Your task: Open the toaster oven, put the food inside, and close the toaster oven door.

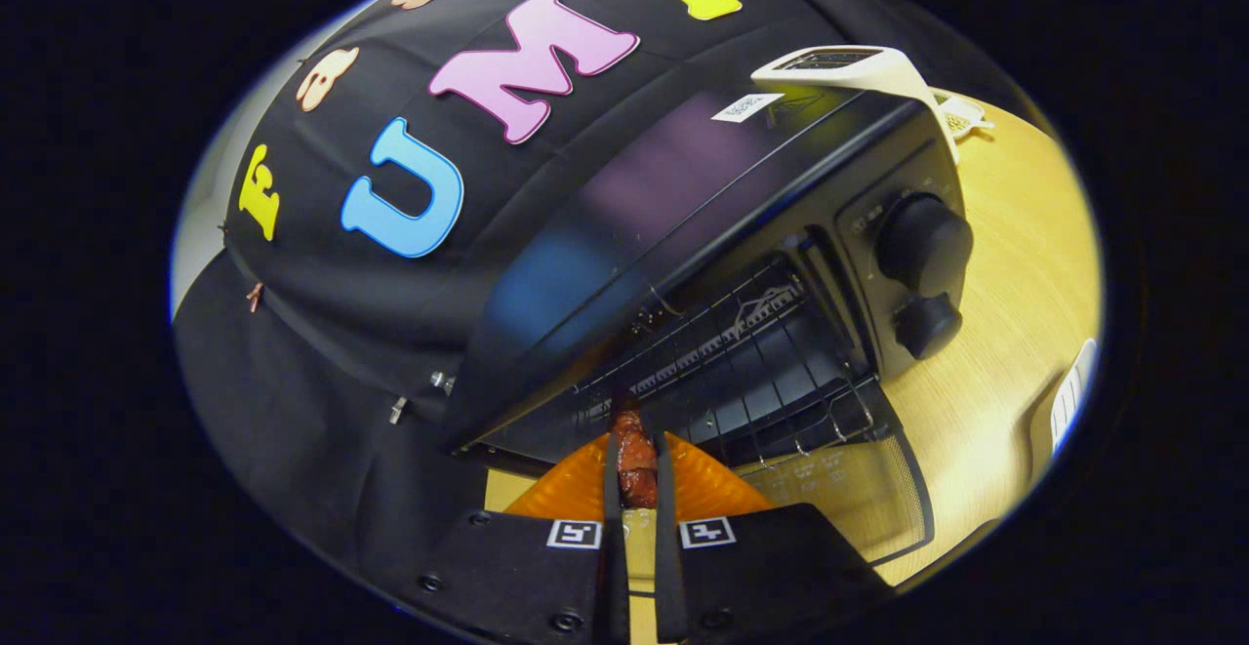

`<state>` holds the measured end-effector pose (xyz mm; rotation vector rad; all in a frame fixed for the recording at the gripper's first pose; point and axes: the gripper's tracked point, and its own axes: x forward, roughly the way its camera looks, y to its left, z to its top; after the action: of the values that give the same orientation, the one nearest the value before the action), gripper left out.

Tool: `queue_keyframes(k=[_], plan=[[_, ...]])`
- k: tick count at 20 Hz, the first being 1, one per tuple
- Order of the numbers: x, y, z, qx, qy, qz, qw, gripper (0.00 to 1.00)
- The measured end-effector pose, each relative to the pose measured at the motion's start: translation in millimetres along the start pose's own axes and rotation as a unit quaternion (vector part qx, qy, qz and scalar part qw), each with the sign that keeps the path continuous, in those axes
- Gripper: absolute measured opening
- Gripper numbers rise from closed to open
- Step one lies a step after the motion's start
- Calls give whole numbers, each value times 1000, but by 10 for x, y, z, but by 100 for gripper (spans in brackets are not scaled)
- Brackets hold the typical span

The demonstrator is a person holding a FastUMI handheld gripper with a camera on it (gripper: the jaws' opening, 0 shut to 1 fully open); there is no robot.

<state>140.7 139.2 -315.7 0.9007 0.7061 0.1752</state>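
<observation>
Wooden tabletop [1015, 264] carries the toaster oven [761, 235], door [839, 489] dropped open. Gripper [636, 474], nearly closed, pinches the sausage [634, 450] at the oven mouth; loading step, next push it onto the rack [742, 362] and release.

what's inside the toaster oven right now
Inside the open toaster oven, a bare wire rack. The tool, shut on the food, reaches its mouth. The cavity's back stays dark.
</observation>
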Motion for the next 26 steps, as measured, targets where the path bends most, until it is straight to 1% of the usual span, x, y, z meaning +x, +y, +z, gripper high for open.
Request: queue_keyframes(k=[2,4,5,6,7,8,10,12,15,17,19,22,26], plan=[[94,-11,45,-19,-6,0,1000,15],[153,-35,92,-51,-14,-15,998,17],[130,-84,91,-72,-15,-28,997,22],[141,-162,106,-97,-16,-48,994,25],[121,-243,132,-119,-18,-67,990,34],[100,-299,144,-133,-21,-78,988,44],[28,-306,198,-140,-30,-83,986,62],[-65,-368,284,-149,-42,-101,983,97],[-258,-449,382,-163,-60,-124,977,98],[-441,-451,417,-177,-69,-133,973,98],[-651,-402,465,-194,-79,-134,969,98],[-982,-233,540,-218,-94,-124,963,98],[-1459,151,736,-245,-117,-92,958,98]])
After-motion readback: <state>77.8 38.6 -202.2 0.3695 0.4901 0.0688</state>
